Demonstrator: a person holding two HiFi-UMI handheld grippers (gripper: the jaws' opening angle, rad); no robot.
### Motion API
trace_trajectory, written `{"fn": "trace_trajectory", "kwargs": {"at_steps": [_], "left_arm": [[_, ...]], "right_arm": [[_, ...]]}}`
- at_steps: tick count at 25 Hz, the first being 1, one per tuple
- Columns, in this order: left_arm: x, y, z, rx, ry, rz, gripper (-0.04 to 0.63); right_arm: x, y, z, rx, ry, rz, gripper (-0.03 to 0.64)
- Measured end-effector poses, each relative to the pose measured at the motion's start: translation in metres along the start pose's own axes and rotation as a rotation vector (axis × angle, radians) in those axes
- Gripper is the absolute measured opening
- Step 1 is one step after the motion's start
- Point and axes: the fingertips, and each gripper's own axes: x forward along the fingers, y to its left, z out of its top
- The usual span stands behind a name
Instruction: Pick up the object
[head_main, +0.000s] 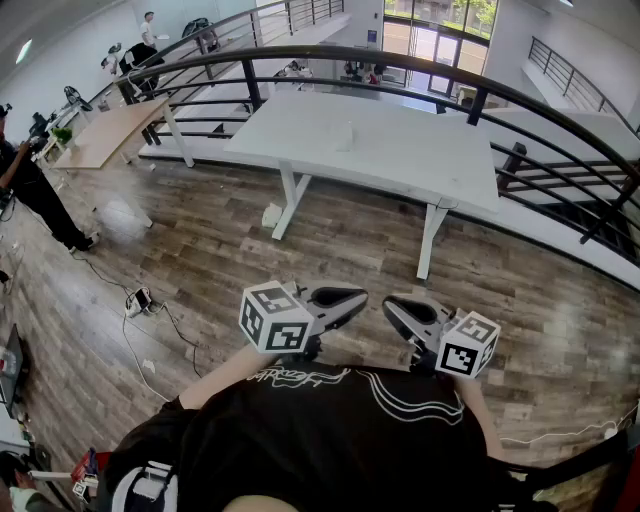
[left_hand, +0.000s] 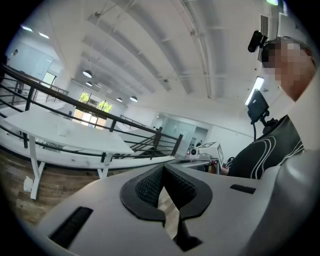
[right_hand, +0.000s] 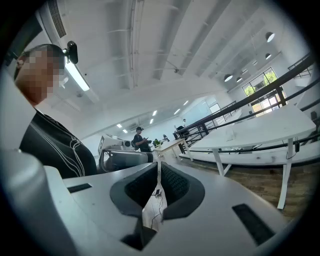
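Note:
I hold both grippers close to my chest, high above the wooden floor, with their tips pointing at each other. The left gripper (head_main: 356, 297) (left_hand: 162, 172) is shut with nothing between its jaws. The right gripper (head_main: 391, 307) (right_hand: 158, 167) is shut and empty too. A small pale object (head_main: 345, 135) (left_hand: 62, 131) stands on the long white table (head_main: 400, 160) ahead, too small to make out. Both grippers are far from it.
A curved black railing (head_main: 420, 65) runs behind the table and round to the right. A wooden desk (head_main: 105, 130) stands at the far left, with a person (head_main: 30, 190) beside it. A power strip and cables (head_main: 140, 300) lie on the floor at left.

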Motion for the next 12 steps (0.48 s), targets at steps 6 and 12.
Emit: {"fn": "trace_trajectory", "kwargs": {"at_steps": [6, 12], "left_arm": [[0.003, 0.013, -0.003, -0.033, 0.006, 0.013, 0.008], [0.003, 0.033, -0.004, -0.067, 0.002, 0.031, 0.008]], "right_arm": [[0.005, -0.013, -0.003, 0.033, -0.008, 0.014, 0.029], [0.017, -0.028, 0.001, 0.066, -0.022, 0.027, 0.031]]}}
